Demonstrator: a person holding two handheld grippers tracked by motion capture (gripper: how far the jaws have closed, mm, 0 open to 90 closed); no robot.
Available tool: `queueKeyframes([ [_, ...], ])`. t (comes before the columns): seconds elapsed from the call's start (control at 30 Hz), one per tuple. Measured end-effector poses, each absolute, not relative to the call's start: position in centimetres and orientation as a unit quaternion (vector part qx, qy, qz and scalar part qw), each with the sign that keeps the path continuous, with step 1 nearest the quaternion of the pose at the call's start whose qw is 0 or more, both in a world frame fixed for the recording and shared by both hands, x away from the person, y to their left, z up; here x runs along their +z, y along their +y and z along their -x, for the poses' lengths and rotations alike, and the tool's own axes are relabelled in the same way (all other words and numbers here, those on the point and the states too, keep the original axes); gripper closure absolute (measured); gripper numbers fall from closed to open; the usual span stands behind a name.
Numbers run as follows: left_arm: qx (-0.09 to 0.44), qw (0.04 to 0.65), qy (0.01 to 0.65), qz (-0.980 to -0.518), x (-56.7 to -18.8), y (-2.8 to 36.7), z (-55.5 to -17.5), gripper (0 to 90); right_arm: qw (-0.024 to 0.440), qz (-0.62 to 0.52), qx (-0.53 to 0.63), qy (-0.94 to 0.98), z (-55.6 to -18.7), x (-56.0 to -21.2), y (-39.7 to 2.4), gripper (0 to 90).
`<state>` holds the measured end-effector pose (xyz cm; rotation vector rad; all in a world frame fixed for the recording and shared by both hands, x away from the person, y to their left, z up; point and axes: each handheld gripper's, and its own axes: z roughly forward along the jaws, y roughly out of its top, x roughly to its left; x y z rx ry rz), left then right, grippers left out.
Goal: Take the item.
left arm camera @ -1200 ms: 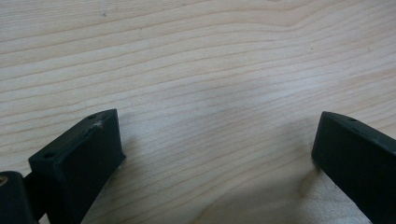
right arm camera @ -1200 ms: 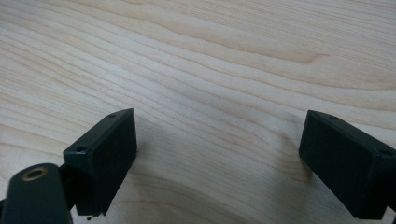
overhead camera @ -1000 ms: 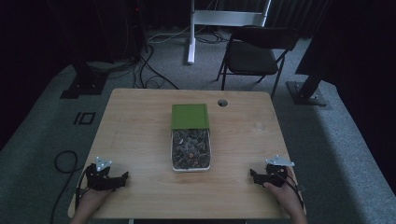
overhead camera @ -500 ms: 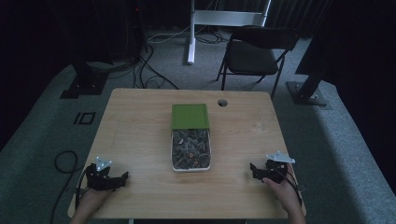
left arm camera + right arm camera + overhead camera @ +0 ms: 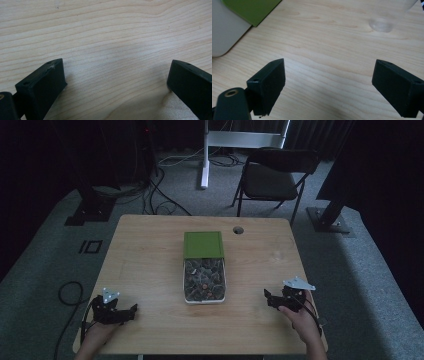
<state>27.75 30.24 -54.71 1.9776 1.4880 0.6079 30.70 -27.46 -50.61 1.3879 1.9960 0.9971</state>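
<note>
A white container (image 5: 204,285) full of small dark pieces sits at the middle of the wooden table (image 5: 150,260), with its green lid (image 5: 203,244) slid back over the far end. My left gripper (image 5: 131,310) rests near the front left corner, jaws wide apart over bare wood (image 5: 115,62). My right gripper (image 5: 266,296) rests near the front right, open too, with nothing between its jaws (image 5: 329,75). In the right gripper view the container's white wall (image 5: 224,37) and green lid (image 5: 252,10) lie at upper left.
A round cable hole (image 5: 238,229) pierces the table's far edge, seen as a pale ring (image 5: 381,24) in the right gripper view. Beyond the table stand a black folding chair (image 5: 272,175), a white stand (image 5: 205,155) and floor cables (image 5: 165,195).
My right gripper has shifted slightly left and toward the front edge. The left gripper and the container stay put.
</note>
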Motion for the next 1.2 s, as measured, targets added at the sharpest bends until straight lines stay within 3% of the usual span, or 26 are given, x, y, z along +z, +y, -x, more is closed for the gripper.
queueKeyframes([
  [1.2, 0.228, 0.293, 0.559, -0.742, -54.7, 30.2, -27.7, 2.2, 0.264, -0.447, 0.420, 0.744, -30.5, -45.9, -22.7, 11.5],
])
